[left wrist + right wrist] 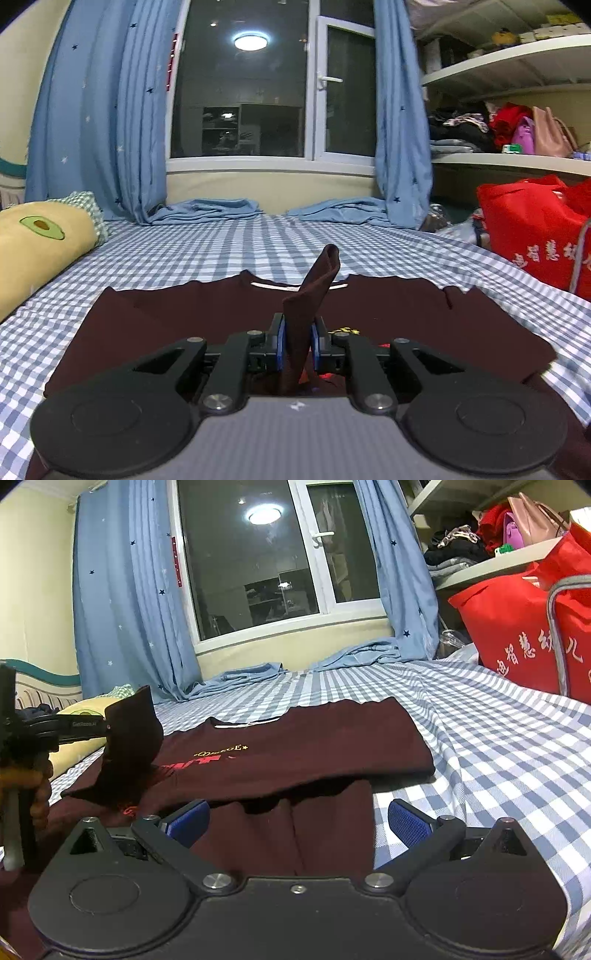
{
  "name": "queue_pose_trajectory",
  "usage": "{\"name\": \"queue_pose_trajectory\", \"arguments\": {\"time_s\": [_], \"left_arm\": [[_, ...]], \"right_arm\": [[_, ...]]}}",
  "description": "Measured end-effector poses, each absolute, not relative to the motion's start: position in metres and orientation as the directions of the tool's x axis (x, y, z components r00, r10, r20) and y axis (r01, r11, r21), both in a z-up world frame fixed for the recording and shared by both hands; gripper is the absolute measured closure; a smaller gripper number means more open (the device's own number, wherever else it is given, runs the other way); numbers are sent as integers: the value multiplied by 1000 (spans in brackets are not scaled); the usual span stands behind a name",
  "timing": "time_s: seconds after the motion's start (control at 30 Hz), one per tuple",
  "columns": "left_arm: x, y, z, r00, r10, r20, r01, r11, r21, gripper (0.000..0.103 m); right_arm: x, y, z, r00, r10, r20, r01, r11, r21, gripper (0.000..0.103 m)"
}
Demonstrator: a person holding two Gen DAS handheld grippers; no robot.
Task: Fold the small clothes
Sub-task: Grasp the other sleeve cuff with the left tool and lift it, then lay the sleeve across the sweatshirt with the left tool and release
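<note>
A dark maroon T-shirt (221, 314) with red and gold print lies on the checked bed, collar toward the window. My left gripper (298, 345) is shut on a lifted fold of the shirt's fabric, which stands up between its blue pads. In the right wrist view the shirt (314, 746) lies partly folded, and the left gripper (107, 727) holds a raised flap at the shirt's left side. My right gripper (297, 821) is open and empty, low over the shirt's near edge, its blue pads (408, 821) either side of the fabric.
The blue-and-white checked bedsheet (207, 251) covers the bed. A yellow avocado pillow (37, 240) lies at the left. A red bag (517, 638) stands at the right, under shelves of clothes (498, 125). Blue curtains (96, 110) pool on the bed below the window.
</note>
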State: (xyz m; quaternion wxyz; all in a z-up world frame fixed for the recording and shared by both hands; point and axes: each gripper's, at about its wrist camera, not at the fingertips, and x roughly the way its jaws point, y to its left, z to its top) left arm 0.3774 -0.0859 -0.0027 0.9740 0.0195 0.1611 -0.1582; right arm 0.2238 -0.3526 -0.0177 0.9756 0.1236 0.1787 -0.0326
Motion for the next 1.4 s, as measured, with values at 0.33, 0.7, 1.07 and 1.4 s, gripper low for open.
{"name": "queue_pose_trajectory", "arguments": {"time_s": [0.33,0.7,1.07,1.4], "left_arm": [[383,-102,-27,809,-339,-480,382,924,-9,72],[372,-29,-15,821,-288,-494,264,957,-119,2],[488,106,-26,801,116,-587,-223,968,-112,1],[536,122,-53,715,163,-680,-269,962,-52,0]], "right_arm": [[237,-339,-18,927,-27,-375,108,974,197,1],[302,-312,2,907,27,-421,47,986,163,0],[374,-251,-12,855,44,-517,-40,999,18,0],[380,-256,-39,826,61,-560,-19,996,82,0]]}}
